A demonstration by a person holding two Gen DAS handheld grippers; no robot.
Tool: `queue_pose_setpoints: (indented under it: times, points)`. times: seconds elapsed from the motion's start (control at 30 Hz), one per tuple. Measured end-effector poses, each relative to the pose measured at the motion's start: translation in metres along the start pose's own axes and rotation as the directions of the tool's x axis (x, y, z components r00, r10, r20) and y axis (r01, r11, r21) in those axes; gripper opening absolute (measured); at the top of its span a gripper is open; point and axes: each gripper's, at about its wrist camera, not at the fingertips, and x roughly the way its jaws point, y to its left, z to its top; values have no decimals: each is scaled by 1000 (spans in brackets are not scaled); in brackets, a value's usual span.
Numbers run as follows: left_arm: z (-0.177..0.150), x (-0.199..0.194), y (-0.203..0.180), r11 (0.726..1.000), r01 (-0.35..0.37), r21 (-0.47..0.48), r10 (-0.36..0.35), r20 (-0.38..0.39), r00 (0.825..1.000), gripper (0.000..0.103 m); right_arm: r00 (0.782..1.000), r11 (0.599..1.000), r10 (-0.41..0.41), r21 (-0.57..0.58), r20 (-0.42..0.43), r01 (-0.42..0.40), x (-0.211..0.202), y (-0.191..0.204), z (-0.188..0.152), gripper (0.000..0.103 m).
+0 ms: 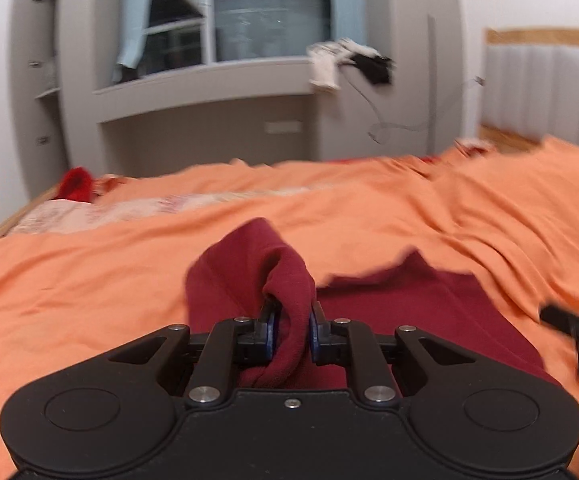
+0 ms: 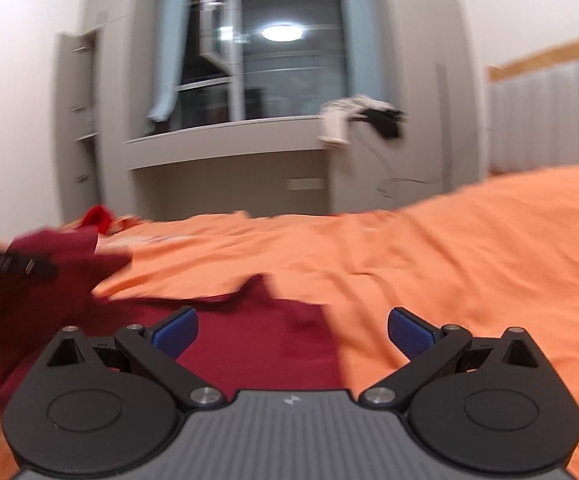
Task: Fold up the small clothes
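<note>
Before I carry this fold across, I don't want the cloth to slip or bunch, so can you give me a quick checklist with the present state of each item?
1. Left gripper clamped on the dark red garment: ok, a bunched fold sits pinched between its blue pads.
2. Right gripper free: ok, jaws wide apart, nothing between them.
3. Rest of the garment lying flat on the orange bedspread: ok, the part near the grippers looks flat.
4. Far edge of the garment straight: not ok, it looks jagged and uneven.
5. Landing area clear of other clothes: ok, the bright red item lies far off at the bed's edge.
6. Which part of the garment is gripped: cannot tell, blurred.
</note>
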Motion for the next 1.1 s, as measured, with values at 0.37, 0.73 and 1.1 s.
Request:
queue_pose_setpoints:
  times: [0.37, 0.73, 1.1]
  points:
    - [-28, 7, -40, 993, 106, 46, -104, -38, 994, 54, 995, 991, -26, 131, -98, 38, 17, -55, -7, 103]
    - [-25, -62, -16, 987, 117, 107, -135, 181, 974, 102, 981, 969, 140, 224, -134, -108, 31, -31, -6, 103]
    - [-71, -38, 34, 996, 76, 37, -79, 87, 993, 102, 924, 915, 353, 260, -147, -309, 42, 3, 1, 103]
